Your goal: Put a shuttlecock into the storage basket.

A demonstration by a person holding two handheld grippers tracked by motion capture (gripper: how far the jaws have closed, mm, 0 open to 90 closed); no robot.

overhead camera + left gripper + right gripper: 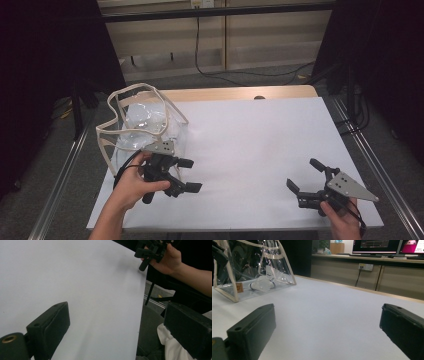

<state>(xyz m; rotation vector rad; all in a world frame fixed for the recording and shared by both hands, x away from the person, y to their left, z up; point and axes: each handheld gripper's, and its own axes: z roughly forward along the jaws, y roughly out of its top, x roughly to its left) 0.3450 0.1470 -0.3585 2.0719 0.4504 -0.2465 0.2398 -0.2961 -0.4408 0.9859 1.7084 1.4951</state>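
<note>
A clear plastic bag (142, 125) with cream trim stands at the table's left side, and a white shuttlecock (263, 283) lies inside it. Just in front of the bag, my left gripper (189, 175) is open and holds nothing, pointing right across the white table. My right gripper (306, 175) is open too, low over the near right corner, pointing left toward the bag (254, 267). Nothing lies between either pair of jaws. The left gripper view looks across the bare sheet to the right gripper (150, 252) in the person's hand.
The white sheet (250, 145) covers the table, with a wooden strip (240, 93) along the far edge. Metal rails run down both sides. Cables (235, 75) trail on the floor behind. Monitors (377, 246) stand on a counter far off.
</note>
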